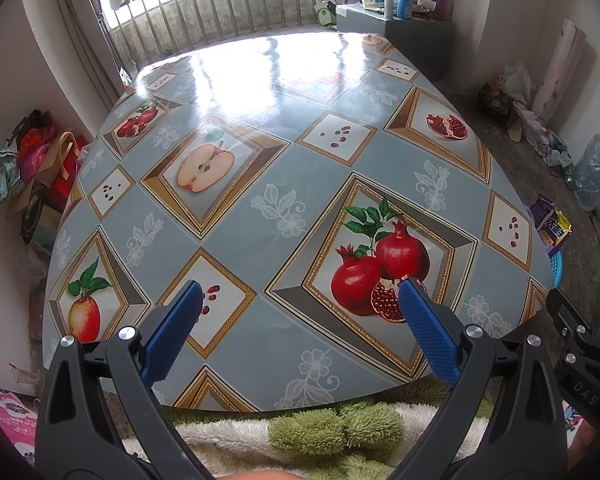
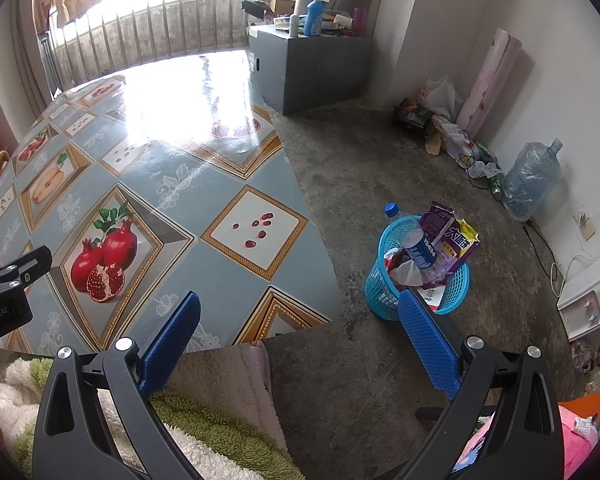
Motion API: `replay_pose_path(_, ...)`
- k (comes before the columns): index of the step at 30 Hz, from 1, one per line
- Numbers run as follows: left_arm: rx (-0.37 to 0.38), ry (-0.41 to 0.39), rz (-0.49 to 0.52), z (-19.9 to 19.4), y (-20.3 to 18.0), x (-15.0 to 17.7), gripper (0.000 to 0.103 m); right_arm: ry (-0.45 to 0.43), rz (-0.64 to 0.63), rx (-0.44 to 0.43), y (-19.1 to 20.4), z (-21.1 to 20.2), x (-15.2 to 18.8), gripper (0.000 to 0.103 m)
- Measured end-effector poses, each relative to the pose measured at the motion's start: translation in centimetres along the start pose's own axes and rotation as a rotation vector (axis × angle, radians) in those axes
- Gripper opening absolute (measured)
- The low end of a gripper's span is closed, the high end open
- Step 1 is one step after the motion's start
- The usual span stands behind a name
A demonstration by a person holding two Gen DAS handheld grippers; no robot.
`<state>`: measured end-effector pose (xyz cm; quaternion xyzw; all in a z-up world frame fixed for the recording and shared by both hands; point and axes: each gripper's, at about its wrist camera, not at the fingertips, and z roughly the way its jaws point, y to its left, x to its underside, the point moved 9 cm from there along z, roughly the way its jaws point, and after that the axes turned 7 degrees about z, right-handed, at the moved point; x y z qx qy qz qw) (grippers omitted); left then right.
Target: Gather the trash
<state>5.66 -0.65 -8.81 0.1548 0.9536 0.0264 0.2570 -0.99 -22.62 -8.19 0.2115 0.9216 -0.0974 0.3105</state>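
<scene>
Blue plastic makes up the little trash basket (image 2: 384,288), and it sits on the grey floor (image 2: 360,168), just off the right edge of the table (image 1: 236,236). I see a bottle (image 2: 414,240) with a blue cap and a purple snack bag (image 2: 446,236) sticking out of the basket's top, with other wrappers under them. My left gripper (image 1: 300,296) hangs over the near edge of the table, spread wide with nothing in it. My right gripper (image 2: 300,304) is past the table's near right corner, also spread wide and holding nothing, its right finger (image 2: 428,340) in front of the basket.
</scene>
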Motion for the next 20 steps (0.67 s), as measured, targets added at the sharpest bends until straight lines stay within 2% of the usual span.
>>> replay_pose_path(20, 0.002, 0.007, -0.003, 0.00, 0.25, 0.43, 0.094, -0.001, 0.001, 0.000, 0.00, 0.17, 0.17, 0.096)
